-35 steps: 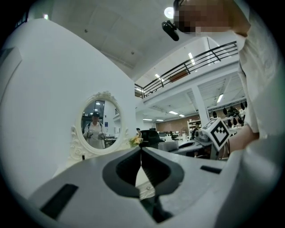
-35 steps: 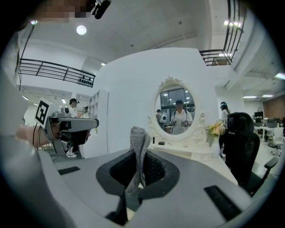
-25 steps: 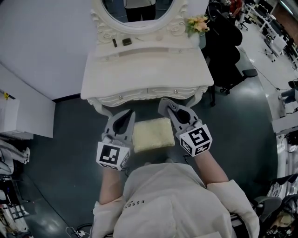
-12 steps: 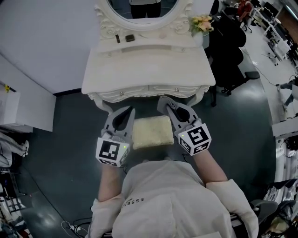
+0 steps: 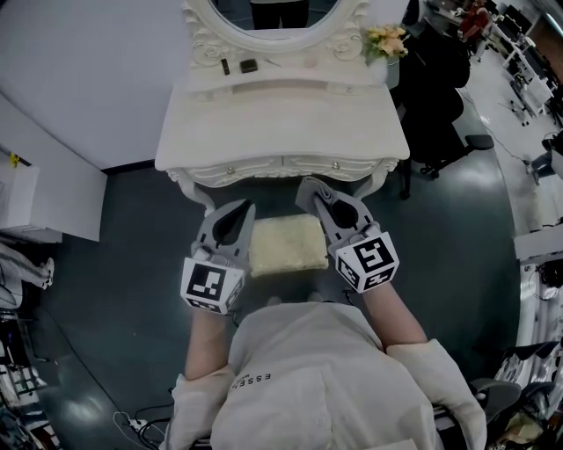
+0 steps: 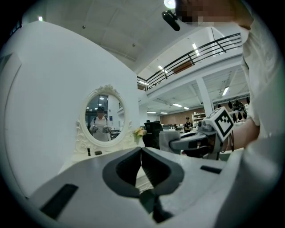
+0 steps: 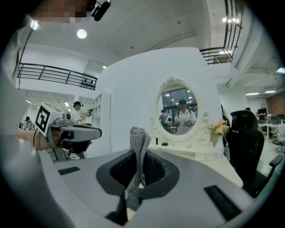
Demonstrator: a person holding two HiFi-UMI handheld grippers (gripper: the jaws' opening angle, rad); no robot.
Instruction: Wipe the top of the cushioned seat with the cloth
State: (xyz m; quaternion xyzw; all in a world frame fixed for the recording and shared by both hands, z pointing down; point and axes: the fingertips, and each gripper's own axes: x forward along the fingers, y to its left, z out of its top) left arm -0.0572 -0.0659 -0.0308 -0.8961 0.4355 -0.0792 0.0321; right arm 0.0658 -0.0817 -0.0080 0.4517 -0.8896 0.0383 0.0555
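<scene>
Seen from overhead: pale cushioned seat (image 5: pixel 284 246) on a dark floor (image 5: pixel 132 237), just in front of an ornate white desk (image 5: pixel 281 123) and close to the person's torso.

Left gripper (image 5: pixel 232 211) alongside the seat's left edge, pointing toward the desk. Fingers (image 6: pixel 153 164) pressed together, nothing between them. Marker cube (image 5: pixel 212 286) at the near end, just above the wrist.

Right gripper (image 5: pixel 310 190) alongside the seat's right edge, also pointing toward the desk, tips close to the desk's front rim. Fingers (image 7: pixel 153 171) pinching a grey knitted cloth (image 7: pixel 139 144), with a folded strip of it standing upright above the tips. Cloth not on the seat top. Height of either gripper above the seat hard to judge from overhead.

On the desk: oval mirror (image 5: pixel 264 9) in a carved white frame at the back, small dark items (image 5: pixel 249 65) on a ledge below it, a bunch of pale flowers (image 5: pixel 387 39) at the right corner. Black office chair (image 5: pixel 435 97) to the right of the desk. White wall (image 5: pixel 79 79) to the left.

In the mirror (image 7: pixel 178 111), from the right gripper view, a reflected person holding both grippers.
</scene>
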